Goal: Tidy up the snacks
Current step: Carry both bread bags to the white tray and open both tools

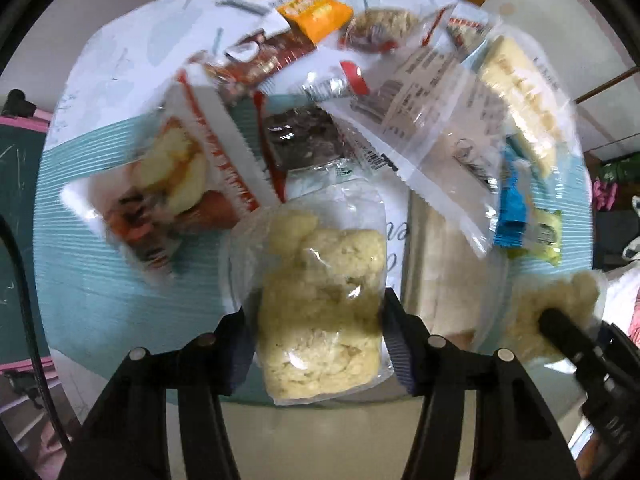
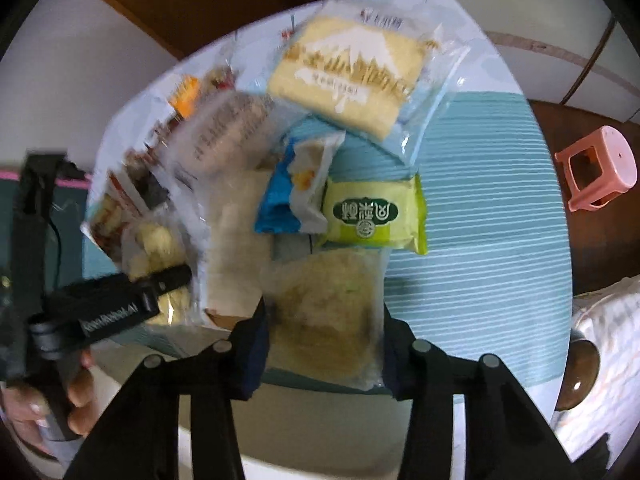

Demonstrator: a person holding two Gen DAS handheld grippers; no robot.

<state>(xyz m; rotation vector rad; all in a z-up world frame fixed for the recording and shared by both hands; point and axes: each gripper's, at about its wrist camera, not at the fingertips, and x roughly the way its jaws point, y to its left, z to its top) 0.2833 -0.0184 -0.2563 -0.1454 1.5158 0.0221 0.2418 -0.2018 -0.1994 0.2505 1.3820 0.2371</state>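
Note:
My left gripper [image 1: 316, 332] is shut on a clear bag of pale puffed snack [image 1: 320, 300], held above the round table [image 1: 100, 280]. My right gripper [image 2: 324, 336] is shut on a similar clear bag of pale crumbly snack [image 2: 328, 312]. Each gripper shows in the other's view, the right gripper at the lower right of the left wrist view [image 1: 568, 336] and the left gripper at the left of the right wrist view [image 2: 132, 296]. A heap of wrapped snacks lies behind: a yellow cake pack [image 2: 344, 76], a green pastry pack [image 2: 372, 212], a blue-white pack [image 2: 296, 188], an orange pack [image 1: 316, 12].
The table has a teal striped cloth [image 2: 480, 200]. A red and white sandwich pack [image 1: 168, 180] and a large clear bag with a label [image 1: 432, 120] lie in the heap. A pink stool [image 2: 596, 168] stands on the floor at right.

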